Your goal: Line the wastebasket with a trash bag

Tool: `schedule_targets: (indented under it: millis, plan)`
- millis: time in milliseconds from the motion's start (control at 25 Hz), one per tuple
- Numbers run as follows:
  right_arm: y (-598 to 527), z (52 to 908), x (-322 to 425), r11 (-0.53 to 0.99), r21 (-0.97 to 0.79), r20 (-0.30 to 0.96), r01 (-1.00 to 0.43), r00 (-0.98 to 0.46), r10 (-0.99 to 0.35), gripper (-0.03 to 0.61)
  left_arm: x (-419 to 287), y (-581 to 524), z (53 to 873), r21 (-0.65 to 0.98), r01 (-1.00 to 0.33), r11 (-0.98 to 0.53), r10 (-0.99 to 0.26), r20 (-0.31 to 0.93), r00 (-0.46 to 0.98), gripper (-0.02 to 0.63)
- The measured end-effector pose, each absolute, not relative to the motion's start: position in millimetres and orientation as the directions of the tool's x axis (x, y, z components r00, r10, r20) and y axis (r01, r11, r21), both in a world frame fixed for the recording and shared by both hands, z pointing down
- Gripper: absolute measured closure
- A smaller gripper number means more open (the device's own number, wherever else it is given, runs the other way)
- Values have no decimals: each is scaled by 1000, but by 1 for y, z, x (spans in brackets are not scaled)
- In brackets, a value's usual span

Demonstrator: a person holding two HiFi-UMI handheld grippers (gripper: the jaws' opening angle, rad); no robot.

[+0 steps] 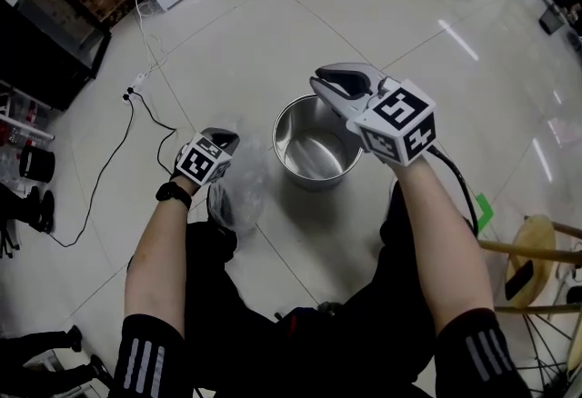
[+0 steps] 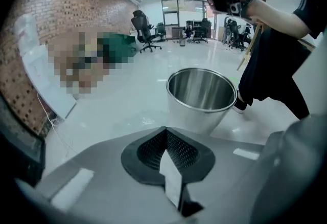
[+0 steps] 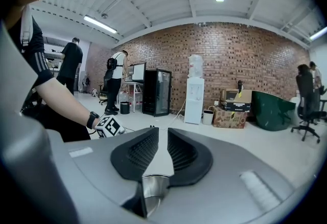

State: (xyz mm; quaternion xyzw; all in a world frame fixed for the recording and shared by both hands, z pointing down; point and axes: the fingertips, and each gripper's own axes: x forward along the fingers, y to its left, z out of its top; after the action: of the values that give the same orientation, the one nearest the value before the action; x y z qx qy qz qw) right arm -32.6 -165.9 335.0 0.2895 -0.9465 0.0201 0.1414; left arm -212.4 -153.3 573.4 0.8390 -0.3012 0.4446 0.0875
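Left tool (image 2: pixel 164 133) clenched on trash bag (image 1: pixel 244 192) (hanging); right tool (image 3: pixel 158 136) slightly parted above wastebasket (image 1: pixel 309 176).

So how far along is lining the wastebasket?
Nothing lined yet: the steel wastebasket is bare inside. In hand: the left gripper has its jaws shut on the bunched trash bag. Left: open the bag and fit it; the right gripper is empty.

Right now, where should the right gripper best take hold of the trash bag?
Probably the loose film just below the left gripper, coming from the wastebasket side: the trash bag hangs bunched there, and the right gripper is above that side.
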Motion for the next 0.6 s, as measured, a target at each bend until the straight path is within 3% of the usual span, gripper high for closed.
schedule_targets:
  millis: [400,600]
  plan:
    - [-170,334,-9,812,21,269,-584,-779,-567,517,-144,-168,434,-289,-467,-836,-526,667,528,621]
    - [-172,335,4,795,9,267,-607,-764,-587,517,-79,-147,427,-293,-367,-883,-466,639,611,620]
